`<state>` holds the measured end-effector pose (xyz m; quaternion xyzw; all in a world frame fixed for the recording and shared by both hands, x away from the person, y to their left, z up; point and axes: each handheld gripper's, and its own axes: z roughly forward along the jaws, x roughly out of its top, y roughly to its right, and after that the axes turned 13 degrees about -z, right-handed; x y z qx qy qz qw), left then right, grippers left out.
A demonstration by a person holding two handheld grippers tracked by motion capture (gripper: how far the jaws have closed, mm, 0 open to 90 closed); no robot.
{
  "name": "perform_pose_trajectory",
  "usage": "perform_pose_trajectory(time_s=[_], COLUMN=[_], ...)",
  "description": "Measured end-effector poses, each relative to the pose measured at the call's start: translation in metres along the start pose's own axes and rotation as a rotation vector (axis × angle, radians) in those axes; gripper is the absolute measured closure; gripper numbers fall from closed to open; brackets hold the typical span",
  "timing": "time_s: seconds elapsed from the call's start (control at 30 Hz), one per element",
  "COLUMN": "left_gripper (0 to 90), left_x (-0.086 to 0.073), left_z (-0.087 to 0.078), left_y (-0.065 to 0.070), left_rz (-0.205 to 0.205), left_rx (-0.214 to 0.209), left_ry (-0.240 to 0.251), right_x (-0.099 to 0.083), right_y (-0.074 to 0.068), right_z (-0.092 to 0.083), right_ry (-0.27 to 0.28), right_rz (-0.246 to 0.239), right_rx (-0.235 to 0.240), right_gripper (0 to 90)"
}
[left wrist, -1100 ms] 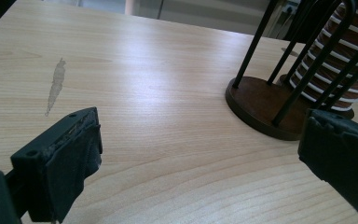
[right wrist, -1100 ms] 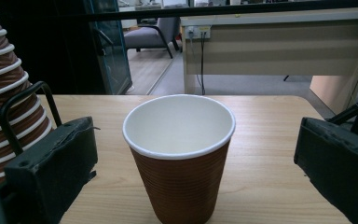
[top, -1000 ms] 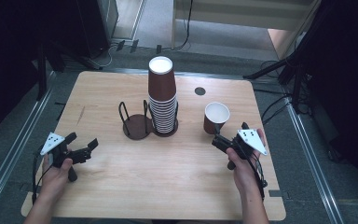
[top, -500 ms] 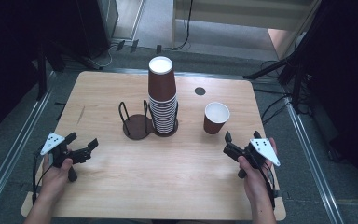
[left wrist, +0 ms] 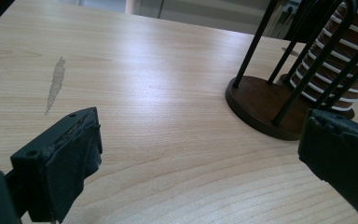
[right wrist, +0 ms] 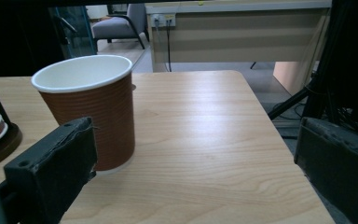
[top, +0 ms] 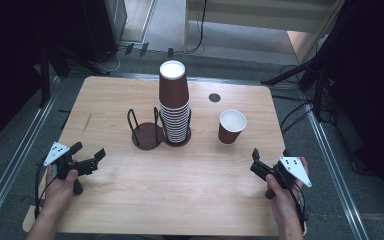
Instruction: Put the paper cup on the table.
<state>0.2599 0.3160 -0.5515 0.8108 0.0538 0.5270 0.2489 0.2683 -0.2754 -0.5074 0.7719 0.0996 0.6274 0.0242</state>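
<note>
- The right tongs [top: 258,162] have drawn back toward the near right edge of the bench [top: 130,210]. 1 second ago they sat just beside the single paper cup [top: 231,126]; now they are well apart from it.
- Their jaws stand wide apart and hold nothing. In the right gripper view the cup stands free behind the left jaw, with bare wood between the 2 pads.
- That cup stands upright, mouth up, right of the cup stack [top: 174,102] and near the small dark hole [top: 214,97] in the bench top. It has not moved across the 3 high-view pictures.
- My reading: the cup has just been set down or let go, and the retreat marks the end of that step. A fresh reach will be needed for any further cup.
- The left tongs [top: 93,161] have stayed at the near left over the same second, jaws open and empty, pointing toward the holders.
- The left gripper view looks along the wood to the empty wire cup holder [left wrist: 265,100], with the striped stack [left wrist: 342,60] in the second holder behind it.
- The top cup of the stack sits upside down, its white base upward.
- Likely next: 1 of the tongs goes to the stack for another cup. The stack is tall, so a sideways pull could tip it within its wire posts.
</note>
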Motion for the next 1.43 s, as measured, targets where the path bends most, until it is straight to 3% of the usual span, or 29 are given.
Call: perform_pose_trajectory(time_s=[0.57,0.8,1.0,1.07,1.17,1.43], left_gripper=[0.0,0.0,0.0,0.0,0.0,0.0], left_x=[0.0,0.0,0.001,0.001,0.001,0.001], left_z=[0.0,0.0,0.002,0.003,0.003,0.002], left_y=[0.0,0.0,0.001,0.002,0.002,0.001], left_rz=[-0.004,-0.006,0.005,0.005,0.009,0.013], left_rx=[0.005,0.005,0.008,0.009,0.012,0.03], left_ry=[0.0,-0.004,-0.021,-0.022,-0.024,-0.02], right_x=[-0.032,-0.045,-0.055,-0.054,-0.054,-0.056], right_y=[0.029,0.043,0.046,0.049,0.052,0.048], right_z=[-0.014,-0.025,-0.032,-0.035,-0.036,-0.036], right_ry=[-0.051,-0.053,-0.056,-0.045,-0.033,-0.054], right_rz=[0.013,0.052,-0.02,0.009,0.017,-0.026], right_rx=[-0.052,-0.072,-0.083,-0.067,-0.074,-0.112], right_gripper=[0.0,0.0,0.0,0.0,0.0,0.2])
